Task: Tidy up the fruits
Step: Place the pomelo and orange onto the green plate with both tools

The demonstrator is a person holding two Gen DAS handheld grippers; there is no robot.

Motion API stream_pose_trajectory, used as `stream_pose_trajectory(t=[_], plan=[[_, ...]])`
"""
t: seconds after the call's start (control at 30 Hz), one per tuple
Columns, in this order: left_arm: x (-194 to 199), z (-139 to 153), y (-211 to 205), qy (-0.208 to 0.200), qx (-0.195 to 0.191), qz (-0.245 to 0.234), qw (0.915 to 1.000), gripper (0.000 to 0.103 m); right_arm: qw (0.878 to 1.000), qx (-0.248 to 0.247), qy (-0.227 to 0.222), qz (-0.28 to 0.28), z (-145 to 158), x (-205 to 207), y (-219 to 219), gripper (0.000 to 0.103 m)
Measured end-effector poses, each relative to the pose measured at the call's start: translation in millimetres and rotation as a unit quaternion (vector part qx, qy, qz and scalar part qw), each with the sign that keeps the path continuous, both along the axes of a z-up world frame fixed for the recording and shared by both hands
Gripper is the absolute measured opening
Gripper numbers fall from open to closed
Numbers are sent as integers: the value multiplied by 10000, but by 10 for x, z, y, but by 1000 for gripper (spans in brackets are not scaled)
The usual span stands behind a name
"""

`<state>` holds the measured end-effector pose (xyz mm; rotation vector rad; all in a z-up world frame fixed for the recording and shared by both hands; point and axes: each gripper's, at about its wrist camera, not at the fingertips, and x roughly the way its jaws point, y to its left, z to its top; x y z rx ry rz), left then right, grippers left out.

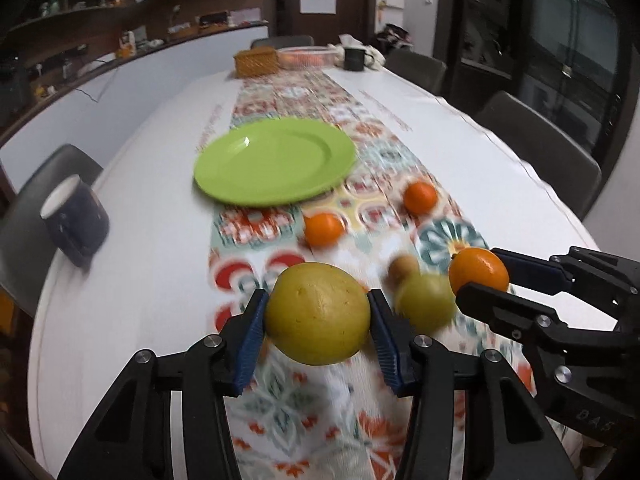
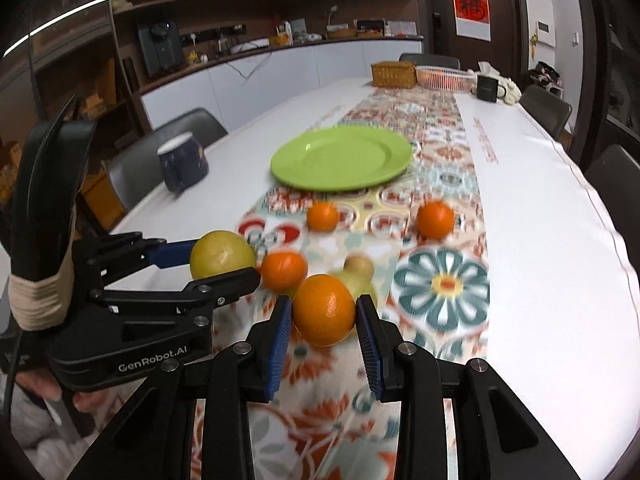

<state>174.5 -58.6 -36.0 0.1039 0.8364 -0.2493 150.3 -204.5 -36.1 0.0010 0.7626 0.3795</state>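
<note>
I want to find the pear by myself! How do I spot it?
Look at the colourful runner down the middle of the table, on the near side of the green plate. The pear lies there on its side among oranges. It is the only pale green fruit with a narrow brownish neck.

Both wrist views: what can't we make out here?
- Pear: motion-blurred in the left wrist view; partly behind the held orange in the right wrist view.
- Underside of the yellow fruit held by the left gripper: faces away.
- Pink basket contents: too small.
- Right gripper body: cut by the bottom edge.
- Red text on the tablecloth: blurred.
</note>
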Motion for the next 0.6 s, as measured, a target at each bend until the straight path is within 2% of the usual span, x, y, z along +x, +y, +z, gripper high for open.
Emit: stream_pose_trajectory(t=[0.27, 0.43, 0.6], plan=[[765, 220, 49, -108, 41, 80, 9999, 49, 9998, -41, -208, -64, 230, 855, -24, 34], [1215, 208, 59, -29, 189, -36, 9998, 49, 10000, 41, 31, -44, 233, 1474, 43, 34], [1598, 50, 124, 269, 336, -56, 9991, 49, 9994, -50, 356, -3, 62, 1929, 179, 34]])
